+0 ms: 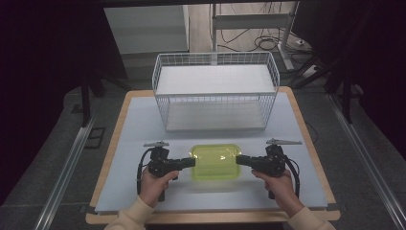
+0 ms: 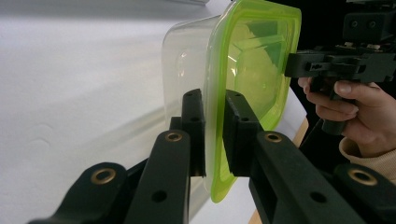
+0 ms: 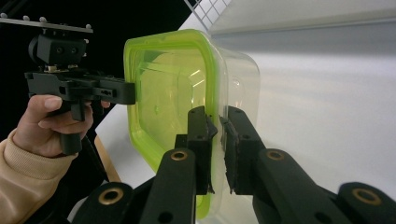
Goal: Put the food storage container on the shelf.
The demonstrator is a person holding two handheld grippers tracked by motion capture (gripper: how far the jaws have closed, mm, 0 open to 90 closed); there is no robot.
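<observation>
In the high view, a clear container with a green lid (image 1: 215,161) is sitting on the white table (image 1: 139,124) in front of a wire basket (image 1: 215,91), with the left gripper (image 1: 190,162) and right gripper (image 1: 239,159) meeting its opposite ends. In the left gripper view, the jaws are pinching the lid's rim (image 2: 215,140). In the right gripper view, the jaws are likewise clamping the rim (image 3: 217,140), the container standing between both hands.
</observation>
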